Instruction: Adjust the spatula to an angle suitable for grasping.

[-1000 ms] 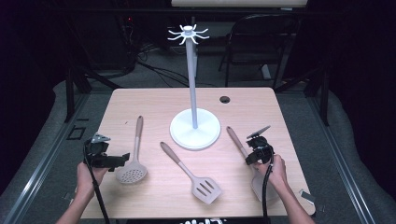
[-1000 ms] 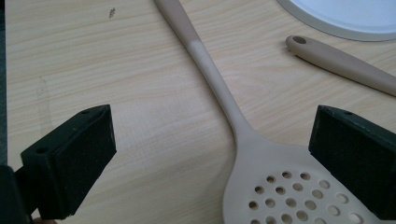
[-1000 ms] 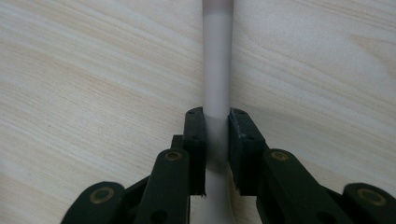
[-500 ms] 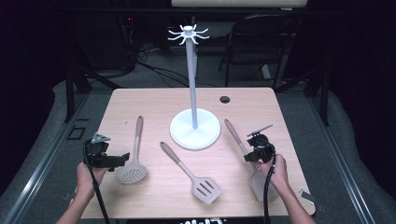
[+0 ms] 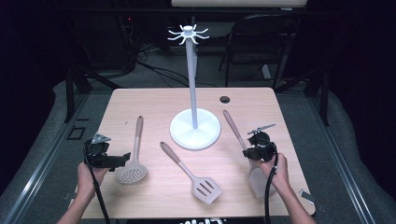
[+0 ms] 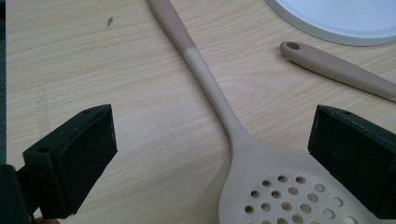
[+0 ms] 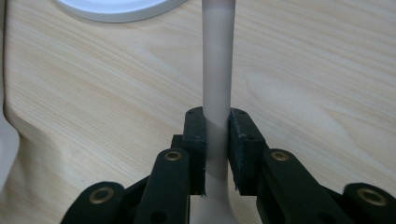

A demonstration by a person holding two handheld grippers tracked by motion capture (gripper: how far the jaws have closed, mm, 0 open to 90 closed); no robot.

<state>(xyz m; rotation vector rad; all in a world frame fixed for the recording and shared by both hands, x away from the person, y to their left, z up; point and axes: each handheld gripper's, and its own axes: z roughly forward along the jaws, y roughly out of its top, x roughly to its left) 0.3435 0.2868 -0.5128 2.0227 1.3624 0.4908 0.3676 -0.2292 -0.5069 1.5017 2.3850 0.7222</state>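
My right gripper (image 5: pixel 254 151) (image 7: pixel 217 126) is shut on the beige handle (image 7: pixel 217 56) of a spatula (image 5: pixel 233 128). The spatula's handle points toward the far edge and its broad head (image 5: pixel 258 179) is near the person's right hand. My left gripper (image 5: pixel 116 161) (image 6: pixel 212 130) is open and low over the table. A perforated skimmer (image 5: pixel 132 172) (image 6: pixel 280 186) lies between its wide-apart jaws, untouched. A slotted turner (image 5: pixel 204 189) (image 6: pixel 336 70) lies flat in the middle. The white hook stand (image 5: pixel 194 126) (image 7: pixel 116 7) (image 6: pixel 341 18) rises behind them.
The stand's tall pole (image 5: pixel 190 79) ends in a ring of hooks (image 5: pixel 188 33) well above the wooden table (image 5: pixel 154 100). A small black grommet (image 5: pixel 225 99) sits near the far edge. A chair (image 5: pixel 261 42) and cables lie beyond the table.
My right gripper has risen a little with the spatula, and the handle's far end has tipped upward. The left gripper, skimmer and turner have stayed put.
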